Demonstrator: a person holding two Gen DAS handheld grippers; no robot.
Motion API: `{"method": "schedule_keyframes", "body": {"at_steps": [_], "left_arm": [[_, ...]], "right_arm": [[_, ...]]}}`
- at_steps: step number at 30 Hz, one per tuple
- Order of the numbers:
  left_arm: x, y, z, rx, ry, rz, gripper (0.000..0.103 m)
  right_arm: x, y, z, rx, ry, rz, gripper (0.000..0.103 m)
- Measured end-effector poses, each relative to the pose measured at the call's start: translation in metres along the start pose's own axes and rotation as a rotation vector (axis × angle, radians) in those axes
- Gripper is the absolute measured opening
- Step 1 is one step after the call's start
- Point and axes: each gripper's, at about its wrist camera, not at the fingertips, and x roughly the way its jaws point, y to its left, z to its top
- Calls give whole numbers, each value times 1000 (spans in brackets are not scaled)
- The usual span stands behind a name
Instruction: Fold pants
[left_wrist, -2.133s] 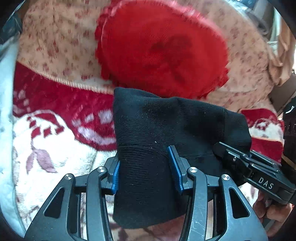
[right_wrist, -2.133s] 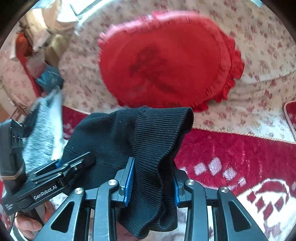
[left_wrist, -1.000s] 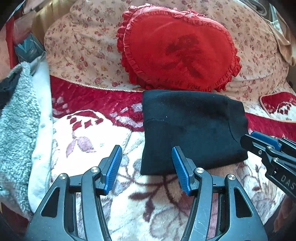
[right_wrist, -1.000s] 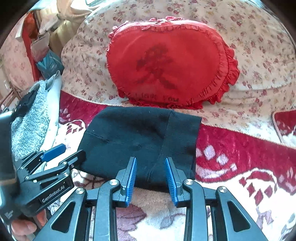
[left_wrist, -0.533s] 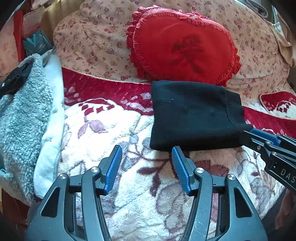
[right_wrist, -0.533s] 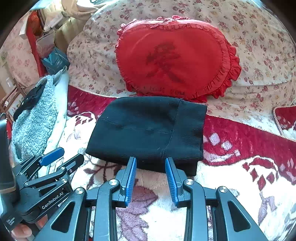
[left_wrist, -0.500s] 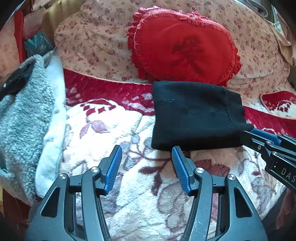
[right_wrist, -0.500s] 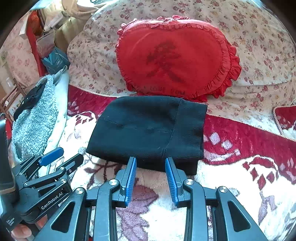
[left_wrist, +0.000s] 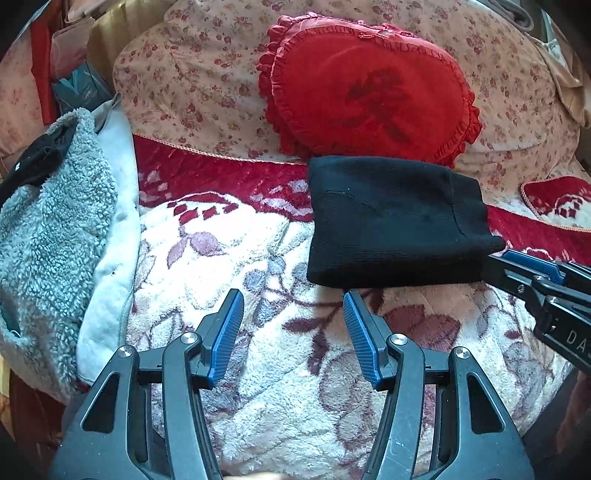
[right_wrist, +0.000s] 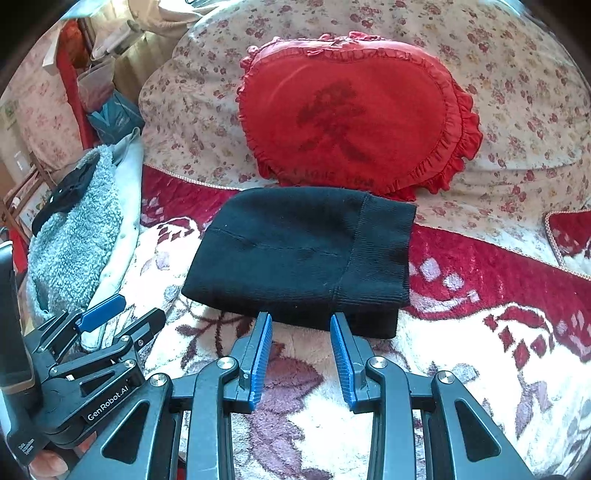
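Both wrist views: close, downward, overlapping

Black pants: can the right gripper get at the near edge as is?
Probably yes. The right gripper is open, nothing between its pads, right at the near edge of the folded black pants, with only bare blanket around it.

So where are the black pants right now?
The folded black pants lie flat on the flowered blanket, right before the red heart cushion, beyond both open tongs.
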Motion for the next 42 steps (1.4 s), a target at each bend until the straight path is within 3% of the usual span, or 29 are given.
{"method": "schedule_keyframes", "body": {"at_steps": [42], "left_arm": [[6,-12,-4,26,19,-52,56]], "right_arm": [[11,4,-5,0,37,8,32]]}}
